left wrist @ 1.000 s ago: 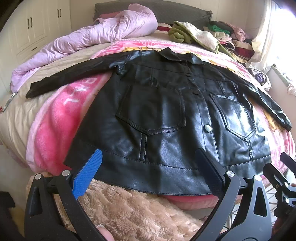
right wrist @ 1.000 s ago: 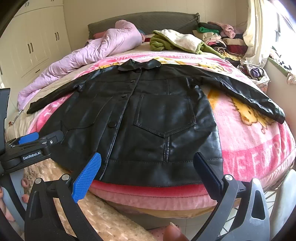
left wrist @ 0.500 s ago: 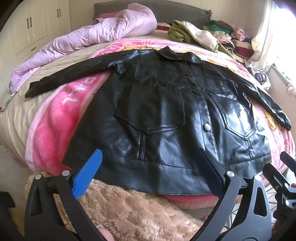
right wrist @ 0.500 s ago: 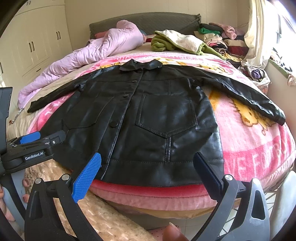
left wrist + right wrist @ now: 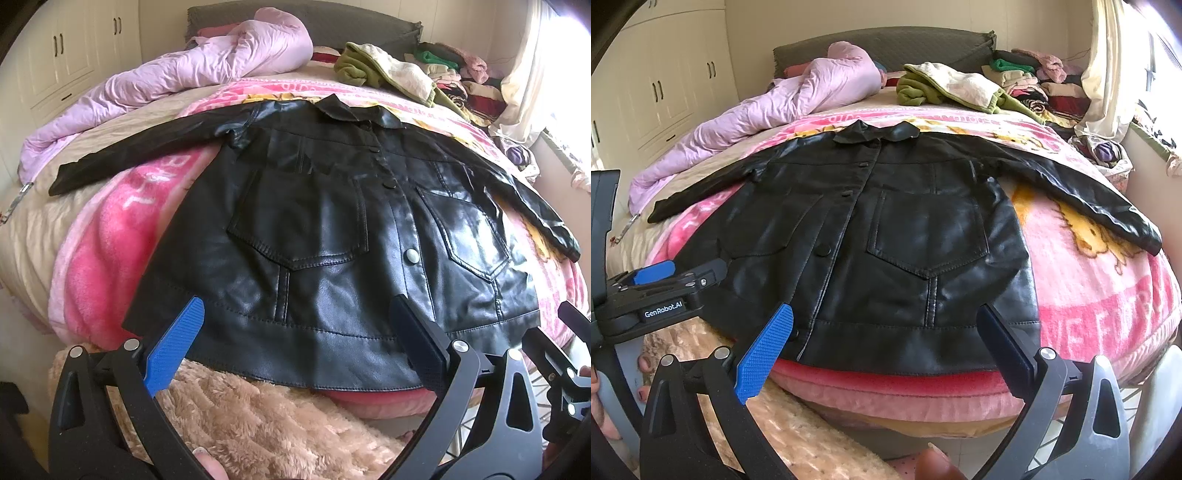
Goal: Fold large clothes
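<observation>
A black leather jacket [image 5: 314,236] lies flat and buttoned on the pink blanket [image 5: 103,254], collar at the far side, both sleeves spread out; it also shows in the right wrist view [image 5: 886,236]. My left gripper [image 5: 299,332] is open and empty, hovering just over the jacket's hem on its left half. My right gripper [image 5: 882,332] is open and empty, just short of the hem on the right half. The left gripper's body [image 5: 661,291] shows at the left of the right wrist view.
A lilac duvet [image 5: 177,77] lies at the bed's far left. A green and cream garment [image 5: 945,88] and a stack of clothes [image 5: 1041,85] lie at the head of the bed. A beige fluffy rug [image 5: 258,424] lies below the bed edge. White wardrobes [image 5: 665,85] stand at left.
Both grippers have drifted slightly; the jacket sits marginally higher in the right wrist view. Nothing was grasped or moved.
</observation>
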`<move>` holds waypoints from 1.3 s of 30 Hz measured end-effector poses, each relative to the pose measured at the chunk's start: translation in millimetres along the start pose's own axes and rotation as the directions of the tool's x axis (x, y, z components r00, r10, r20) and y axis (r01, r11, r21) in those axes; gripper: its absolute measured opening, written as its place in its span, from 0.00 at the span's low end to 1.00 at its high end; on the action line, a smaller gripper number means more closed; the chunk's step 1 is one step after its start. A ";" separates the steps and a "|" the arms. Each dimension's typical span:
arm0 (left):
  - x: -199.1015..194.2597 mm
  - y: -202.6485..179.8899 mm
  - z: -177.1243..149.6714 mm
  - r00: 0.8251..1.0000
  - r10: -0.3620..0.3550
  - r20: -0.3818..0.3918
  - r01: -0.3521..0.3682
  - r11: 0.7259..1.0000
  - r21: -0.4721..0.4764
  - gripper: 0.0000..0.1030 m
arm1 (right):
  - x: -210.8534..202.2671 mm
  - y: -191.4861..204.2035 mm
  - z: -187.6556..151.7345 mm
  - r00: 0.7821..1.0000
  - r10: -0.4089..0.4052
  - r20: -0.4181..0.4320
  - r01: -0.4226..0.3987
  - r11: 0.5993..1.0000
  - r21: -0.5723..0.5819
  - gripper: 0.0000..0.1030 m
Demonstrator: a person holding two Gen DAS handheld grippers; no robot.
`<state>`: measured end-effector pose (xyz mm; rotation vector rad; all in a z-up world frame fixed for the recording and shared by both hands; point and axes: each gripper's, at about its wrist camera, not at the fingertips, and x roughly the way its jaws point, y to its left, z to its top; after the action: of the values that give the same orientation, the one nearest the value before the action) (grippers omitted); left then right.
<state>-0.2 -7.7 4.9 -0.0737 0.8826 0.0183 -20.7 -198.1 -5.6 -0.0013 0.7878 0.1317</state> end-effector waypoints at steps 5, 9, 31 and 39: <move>-0.3 1.1 0.0 1.000 -0.005 0.000 0.005 1.000 -0.005 0.91 | 0.2 1.4 1.0 1.000 0.004 -0.002 -0.004 1.000 -0.002 0.96; 1.9 1.5 4.8 1.000 -0.015 -0.002 0.015 1.000 -0.008 0.91 | 1.9 3.4 3.8 1.000 0.009 -0.006 -0.009 1.000 0.000 0.96; 20.5 1.7 94.1 0.997 0.023 0.069 -0.024 1.000 0.010 0.91 | 35.5 0.1 87.6 0.998 0.051 0.037 -0.052 0.998 0.027 0.96; 37.8 -6.8 131.0 0.995 0.045 0.086 -0.047 0.999 0.020 0.91 | 58.2 -18.0 127.7 0.997 0.057 0.052 -0.062 0.993 0.105 0.96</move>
<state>125.2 -5.6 59.0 -0.0317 0.7987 0.0545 112.2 -202.7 42.5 0.1261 0.7457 0.1452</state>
